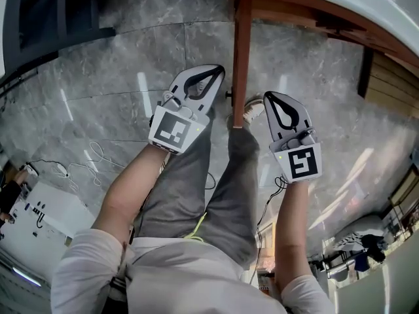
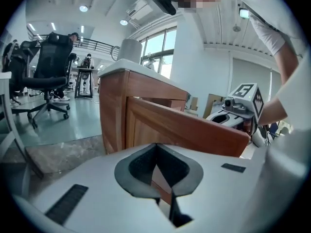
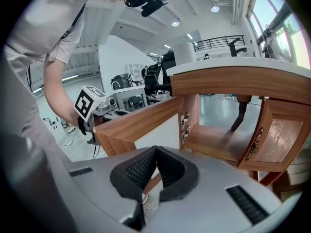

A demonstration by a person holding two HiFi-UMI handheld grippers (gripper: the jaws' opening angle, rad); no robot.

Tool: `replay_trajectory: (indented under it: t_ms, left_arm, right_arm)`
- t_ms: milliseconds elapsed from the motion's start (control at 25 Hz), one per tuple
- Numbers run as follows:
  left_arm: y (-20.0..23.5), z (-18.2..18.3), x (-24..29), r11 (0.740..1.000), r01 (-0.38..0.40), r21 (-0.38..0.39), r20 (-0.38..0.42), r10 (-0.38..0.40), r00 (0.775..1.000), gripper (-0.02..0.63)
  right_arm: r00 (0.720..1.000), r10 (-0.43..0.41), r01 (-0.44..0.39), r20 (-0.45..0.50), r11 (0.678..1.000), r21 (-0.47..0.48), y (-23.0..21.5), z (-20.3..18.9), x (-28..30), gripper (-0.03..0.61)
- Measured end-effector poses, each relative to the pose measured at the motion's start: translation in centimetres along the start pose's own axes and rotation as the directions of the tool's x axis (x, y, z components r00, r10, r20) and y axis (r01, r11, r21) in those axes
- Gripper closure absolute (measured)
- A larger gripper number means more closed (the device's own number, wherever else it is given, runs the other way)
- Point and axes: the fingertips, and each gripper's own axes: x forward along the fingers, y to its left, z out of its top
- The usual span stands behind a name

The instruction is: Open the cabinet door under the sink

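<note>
Jaws of left gripper (image 1: 216, 72) and right gripper (image 1: 270, 97) both pressing tip to tip, clasping nothing. Door (image 1: 242, 57) standing swung out, edge-on between them, long axis running from person toward cabinet (image 1: 314, 12). Left gripper lying just beside outer face, marginally nearer; right lying at inner face, by open shelf (image 3: 218, 147). Opening appearing largely done. Grey marble floor (image 1: 118, 64) lying below; open office showing beyond.

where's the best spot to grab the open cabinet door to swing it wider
Probably the top edge of the cabinet door near its free end, from above. The panel is thin, upright and standing open between the left gripper and right gripper, both shut, so either must open to straddle it.
</note>
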Motion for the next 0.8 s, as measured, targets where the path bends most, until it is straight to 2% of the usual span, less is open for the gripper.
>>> replay_trajectory:
  t_ms: [160, 280, 360, 520, 640, 800]
  left_arm:
    - [0.5, 0.9, -0.3, 1.000, -0.001, 0.009, -0.001, 0.001, 1.000, 0.598]
    - [0.5, 0.7, -0.6, 0.999, -0.002, -0.040, -0.016, 0.001, 1.000, 0.597]
    - [1.1, 0.6, -0.6, 0.997, -0.018, -0.069, -0.031, 0.016, 0.999, 0.597]
    - [2.6, 1.6, -0.9, 0.995, -0.074, -0.067, -0.069, 0.070, 0.995, 0.598]
    - [3.3, 3.4, -1.5, 0.993, -0.090, -0.074, -0.074, 0.084, 0.994, 0.598]
    - [3.6, 7.1, -1.8, 0.994, -0.083, -0.068, -0.053, 0.080, 0.995, 0.598]
  right_arm:
    - [1.000, -0.008, 0.008, 0.001, 1.000, 0.010, -0.2, 1.5, 0.7, 0.548]
    - [1.000, -0.013, 0.013, 0.000, 1.000, 0.013, -0.2, 2.5, 0.9, 0.548]
    - [1.000, -0.022, 0.022, -0.010, 1.000, 0.015, -0.3, 3.0, 1.0, 0.548]
    - [0.999, -0.050, 0.050, -0.008, 0.999, 0.011, -0.8, 4.5, 0.9, 0.548]
    - [0.998, -0.063, 0.063, -0.015, 0.998, 0.030, -0.8, 6.4, 0.2, 0.548]
    - [0.996, -0.090, 0.090, -0.019, 0.996, 0.006, -1.4, 10.0, -0.6, 0.548]
